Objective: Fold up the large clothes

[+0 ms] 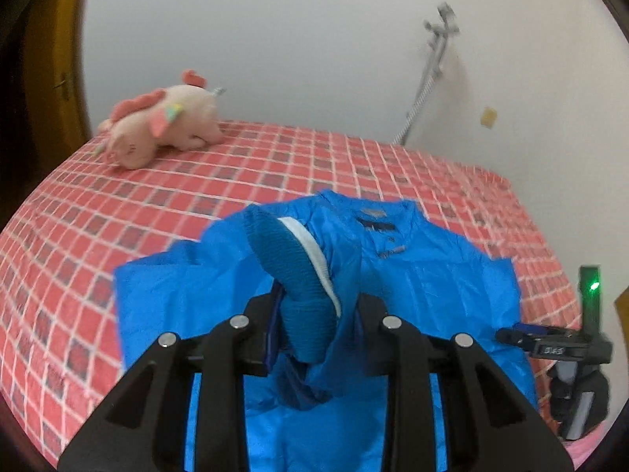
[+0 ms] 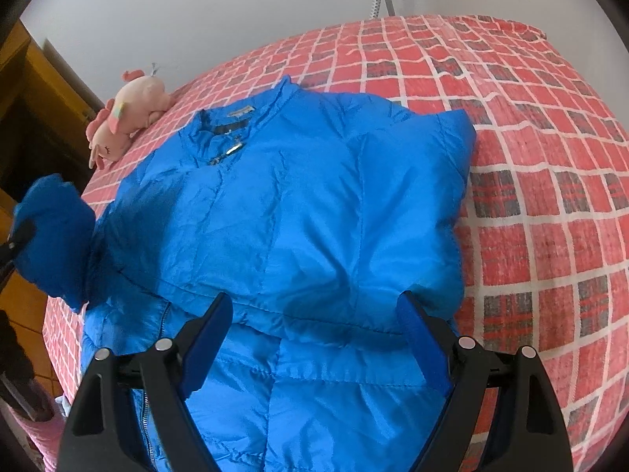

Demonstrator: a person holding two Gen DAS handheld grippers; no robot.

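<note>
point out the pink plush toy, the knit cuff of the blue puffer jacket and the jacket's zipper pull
pink plush toy (image 1: 165, 129): left wrist view, on its body
ribbed knit cuff of the blue puffer jacket (image 1: 293, 271): left wrist view, mid cuff
metal zipper pull (image 2: 232, 152): right wrist view, on the tab

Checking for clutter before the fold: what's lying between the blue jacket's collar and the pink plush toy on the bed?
Nothing: only bare checked bedspread separates the blue jacket collar from the pink plush toy, clearest in the right wrist view.

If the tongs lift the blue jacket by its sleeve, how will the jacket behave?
The blue jacket probably stays floppy: its sleeve cuff droops between the left tongs. Its shiny shell looks slippery. The puffy quilting suggests it is light for its size.
</note>
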